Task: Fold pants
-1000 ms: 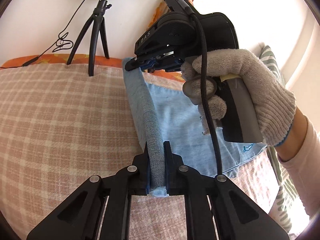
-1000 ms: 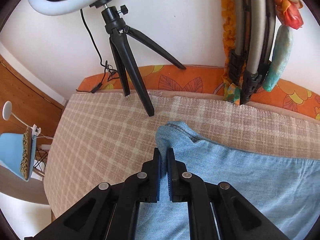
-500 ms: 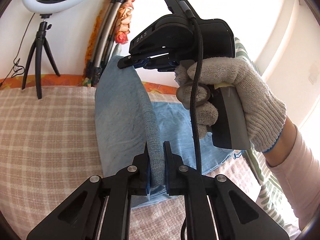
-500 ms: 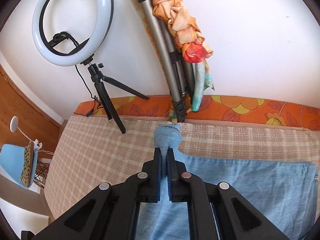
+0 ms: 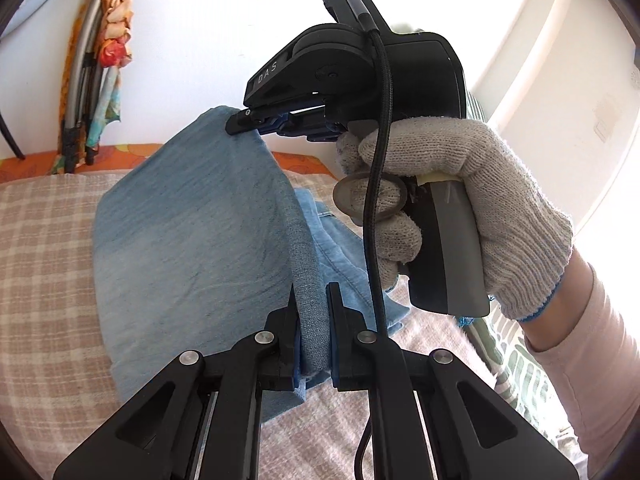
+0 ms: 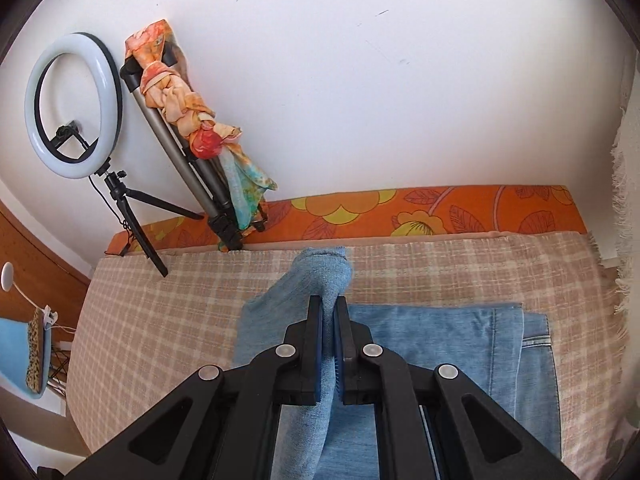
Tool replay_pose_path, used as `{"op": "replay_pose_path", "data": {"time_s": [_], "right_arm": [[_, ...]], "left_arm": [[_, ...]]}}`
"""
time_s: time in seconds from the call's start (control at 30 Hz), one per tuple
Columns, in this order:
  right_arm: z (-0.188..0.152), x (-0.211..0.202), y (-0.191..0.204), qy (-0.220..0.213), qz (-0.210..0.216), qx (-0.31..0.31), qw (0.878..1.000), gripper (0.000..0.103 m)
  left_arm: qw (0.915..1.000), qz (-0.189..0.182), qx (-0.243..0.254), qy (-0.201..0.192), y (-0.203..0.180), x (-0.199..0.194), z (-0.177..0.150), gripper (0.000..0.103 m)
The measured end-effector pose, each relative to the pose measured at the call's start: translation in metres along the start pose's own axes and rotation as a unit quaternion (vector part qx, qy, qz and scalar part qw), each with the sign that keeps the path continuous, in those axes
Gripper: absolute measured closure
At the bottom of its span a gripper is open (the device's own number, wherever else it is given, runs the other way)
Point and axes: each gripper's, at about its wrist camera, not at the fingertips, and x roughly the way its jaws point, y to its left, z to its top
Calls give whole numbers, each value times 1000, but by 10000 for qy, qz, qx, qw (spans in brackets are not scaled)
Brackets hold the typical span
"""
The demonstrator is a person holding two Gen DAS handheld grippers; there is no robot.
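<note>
Light blue denim pants [image 5: 192, 232] lie on the plaid bed cover, one end lifted into a raised fold. My left gripper [image 5: 314, 300] is shut on the near corner of the lifted hem. My right gripper [image 5: 256, 122], held by a gloved hand, is shut on the far corner, higher up. In the right wrist view the right gripper [image 6: 330, 312] pinches the lifted denim, and the rest of the pants [image 6: 460, 344] lies flat to the right, with a pocket seam at the far right end.
A plaid bed cover [image 6: 160, 320] spreads to the left, with an orange floral edge [image 6: 400, 212] along the wall. A ring light on a tripod [image 6: 72, 108] and a folded tripod wrapped in a scarf [image 6: 188, 120] stand at the back left.
Both grippers have lifted the pants end higher and carried it to the right over the flat part. The hanging fold has grown wider. The ring light has slid left in both views.
</note>
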Motion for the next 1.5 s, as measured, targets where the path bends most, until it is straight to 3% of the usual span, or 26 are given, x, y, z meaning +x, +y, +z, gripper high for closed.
{"op": "replay_pose_path", "data": {"time_s": [0.4, 0.9, 1.17, 1.33, 1.43, 1.5], "right_arm": [[-13, -7, -74, -33, -210, 311, 9993, 101], [-14, -24, -155, -227, -421, 704, 9964, 101], [-27, 2, -185, -31, -297, 854, 9959, 101], [-33, 14, -193, 15, -239, 838, 9962, 100], [-35, 15, -191, 26, -298, 759, 9967, 91], [-34, 10, -189, 11, -496, 682, 9964, 66]], "left_arm": [[9990, -268, 160, 309, -23, 61, 5, 95], [9969, -563, 372, 411, -55, 118, 25, 95], [9964, -435, 301, 659, -45, 153, 23, 95], [9955, -331, 442, 766, -38, 148, 24, 91], [9942, -362, 583, 833, -33, 130, 20, 91], [9930, -290, 815, 803, -39, 112, 14, 85]]}}
